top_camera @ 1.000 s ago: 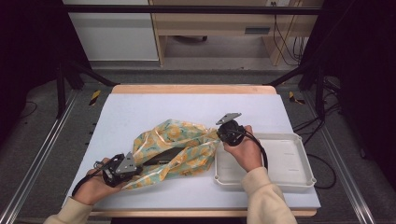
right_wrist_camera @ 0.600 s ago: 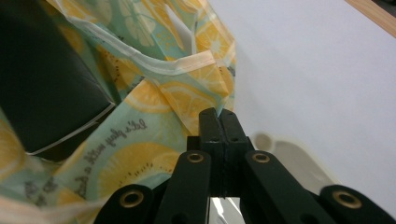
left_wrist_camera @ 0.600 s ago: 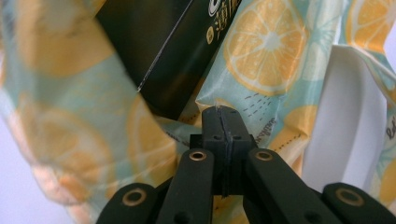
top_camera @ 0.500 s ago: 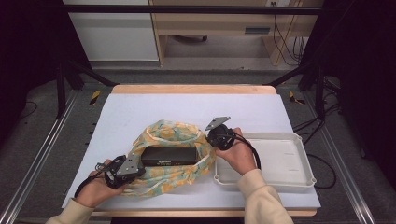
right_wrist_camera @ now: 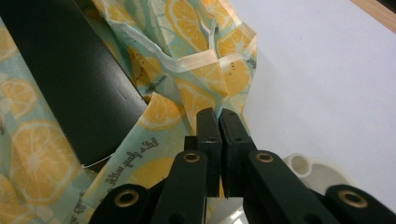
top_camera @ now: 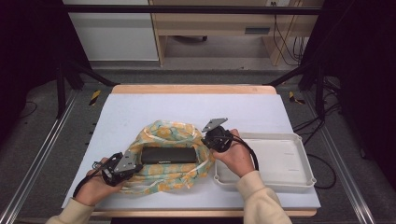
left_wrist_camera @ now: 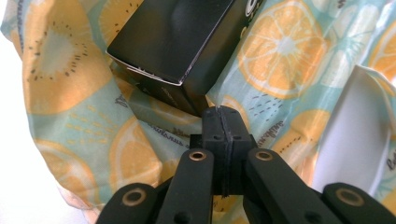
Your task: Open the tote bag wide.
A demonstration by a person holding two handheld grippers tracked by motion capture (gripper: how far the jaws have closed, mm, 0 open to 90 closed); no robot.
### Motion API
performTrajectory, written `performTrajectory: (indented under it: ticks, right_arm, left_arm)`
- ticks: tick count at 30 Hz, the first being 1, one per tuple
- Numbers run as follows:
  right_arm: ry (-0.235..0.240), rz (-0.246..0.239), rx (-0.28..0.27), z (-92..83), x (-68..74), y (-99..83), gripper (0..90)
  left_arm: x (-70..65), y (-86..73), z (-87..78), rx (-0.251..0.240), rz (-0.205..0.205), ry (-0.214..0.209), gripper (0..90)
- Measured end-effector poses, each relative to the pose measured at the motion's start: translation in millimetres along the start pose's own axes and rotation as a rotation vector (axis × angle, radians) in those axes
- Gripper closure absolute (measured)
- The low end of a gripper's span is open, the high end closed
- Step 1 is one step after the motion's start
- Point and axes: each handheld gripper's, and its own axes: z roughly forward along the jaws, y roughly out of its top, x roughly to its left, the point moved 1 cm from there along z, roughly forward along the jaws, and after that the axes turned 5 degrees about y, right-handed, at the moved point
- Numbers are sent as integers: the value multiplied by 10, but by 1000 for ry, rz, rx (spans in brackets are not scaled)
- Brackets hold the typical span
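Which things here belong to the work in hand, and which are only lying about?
In the work:
- citrus-print cloth, pinched by both grippers
- black box lying in it
- left gripper
- right gripper

Lying about:
- white tray, nothing in it
- table

The high view looks forward and down from above the person's side of the table [top_camera: 140,112], far enough back to take in the whole top, the white tray [top_camera: 299,168] at its right and the floor beyond. The left gripper view sits very close to the black box [left_wrist_camera: 173,42], looking along its own jaws at the box's corner and the fruit-print cloth [left_wrist_camera: 70,140] beneath it. The right gripper view is as close, facing the box's other end [right_wrist_camera: 60,79] with bare table past it. All three views share the box and the cloth around it.
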Motion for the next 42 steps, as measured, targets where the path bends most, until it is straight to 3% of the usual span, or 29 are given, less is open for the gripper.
performTrajectory:
  ticks: [7,11,13,19,22,25,27,32,36,39,42]
  right_arm:
    - [10,8,-2,21,40,-8,864]
    - [0,16,-19,0,69,-14,767]
    - [-11,27,-32,-32,77,-16,691]
    - [-43,53,-98,-211,108,-35,553]
    - [-53,57,-125,-298,144,-35,539]
    - [-53,49,-141,-359,222,-37,578]
    - [-44,46,-158,-384,284,-45,627]
    - [-46,67,-210,-392,462,-112,751]
    - [-24,69,-222,-346,617,-186,826]
    - [-15,72,-226,-321,725,-226,851]
    - [-13,87,-233,-307,807,-265,866]
  left_arm:
    - [59,-11,32,-7,-15,20,900]
    - [84,-32,18,-29,-41,6,892]
    - [83,-41,-21,-39,-46,1,851]
    - [73,23,-162,-146,-136,-41,622]
    - [70,82,-242,-197,-151,-61,564]
    - [98,134,-307,-234,-171,-46,519]
    - [151,176,-344,-266,-203,-39,530]
    - [315,307,-366,-276,-259,56,650]
    - [414,400,-306,-273,-267,57,770]
    - [518,441,-211,-246,-259,87,835]
    - [589,393,-88,-237,-302,92,856]
